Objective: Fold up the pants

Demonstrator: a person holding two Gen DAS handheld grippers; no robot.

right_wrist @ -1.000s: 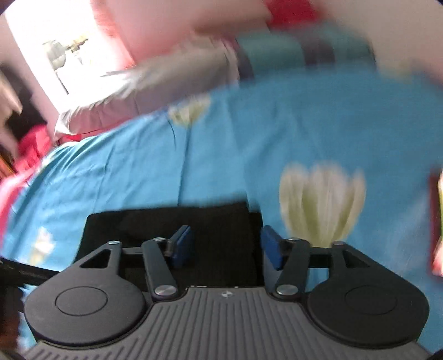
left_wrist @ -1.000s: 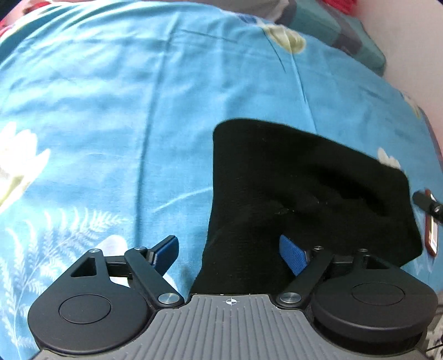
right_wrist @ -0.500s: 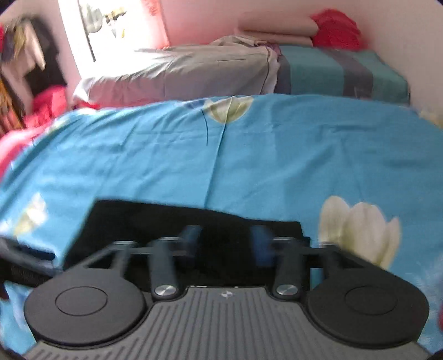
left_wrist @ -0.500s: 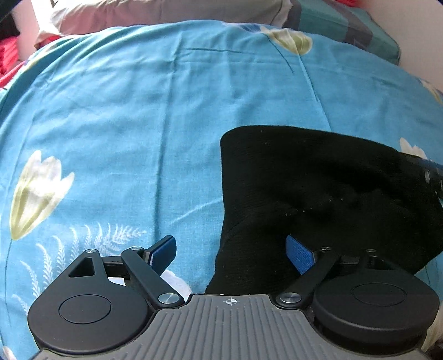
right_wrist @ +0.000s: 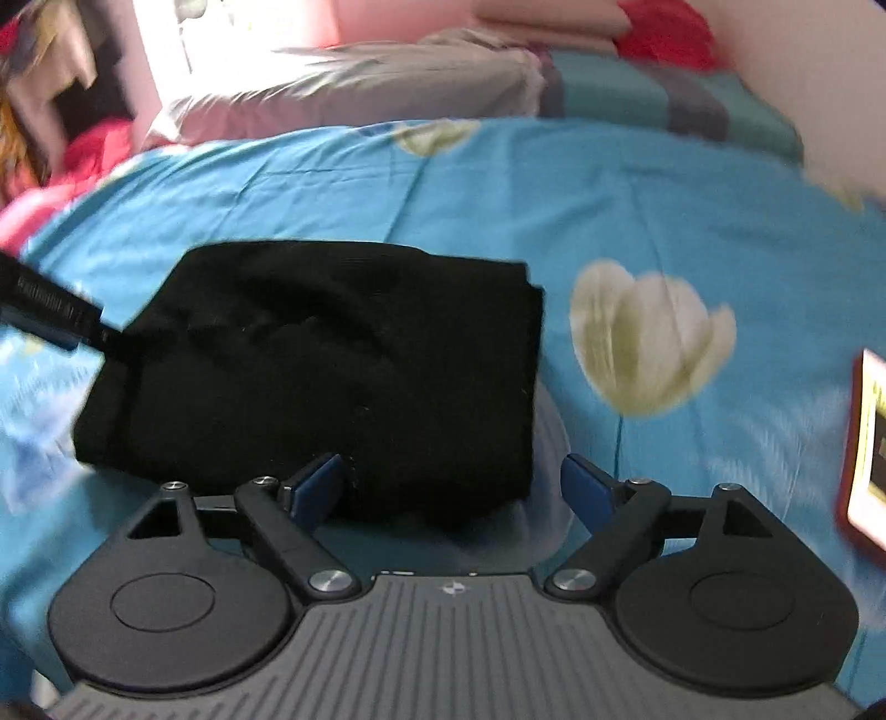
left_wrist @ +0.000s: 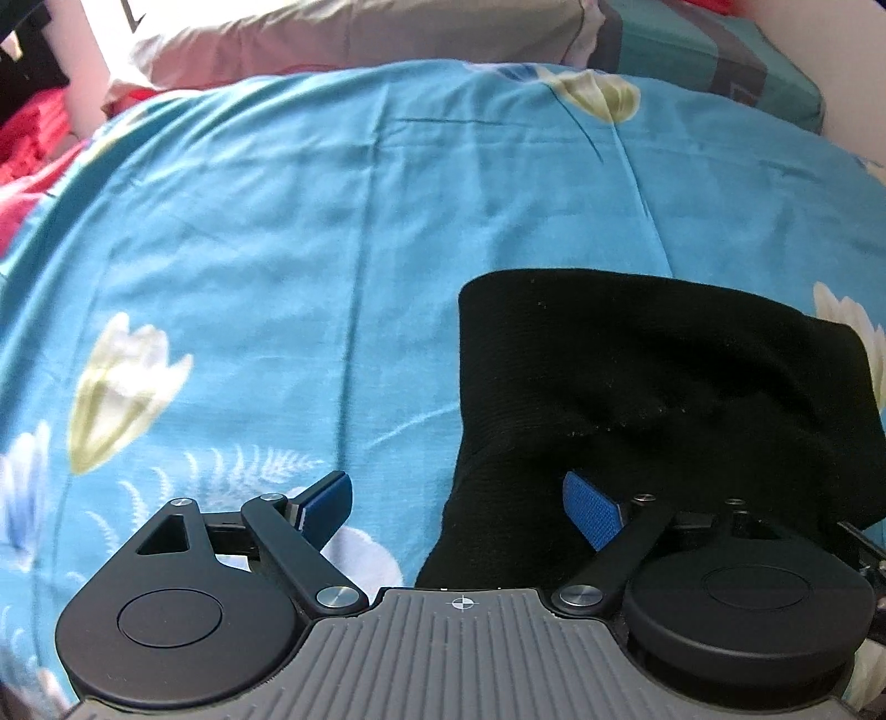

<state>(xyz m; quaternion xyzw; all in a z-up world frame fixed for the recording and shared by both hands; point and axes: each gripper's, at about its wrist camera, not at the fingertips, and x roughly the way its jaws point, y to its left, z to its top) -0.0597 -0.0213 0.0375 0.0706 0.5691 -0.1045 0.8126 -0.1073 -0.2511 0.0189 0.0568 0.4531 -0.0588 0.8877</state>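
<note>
The black pants (left_wrist: 637, 387) lie folded into a compact block on the blue flowered bedsheet (left_wrist: 332, 249). My left gripper (left_wrist: 459, 507) is open, its right finger over the near left corner of the pants, its left finger over the sheet. In the right wrist view the pants (right_wrist: 332, 365) lie ahead and to the left. My right gripper (right_wrist: 451, 482) is open and empty just in front of their near right corner. The left gripper's tip (right_wrist: 50, 310) shows at the pants' left edge.
Grey and pink pillows (left_wrist: 360, 39) and a teal striped blanket (left_wrist: 709, 50) lie at the head of the bed. A red and yellow flat packet (right_wrist: 866, 448) lies on the sheet at the right. Red cloth (left_wrist: 27, 133) lies at the left bed edge.
My right gripper opened wider and pulled back from the pants, which now lie free in front of it. The left gripper drew back and tilted up a little, still open.
</note>
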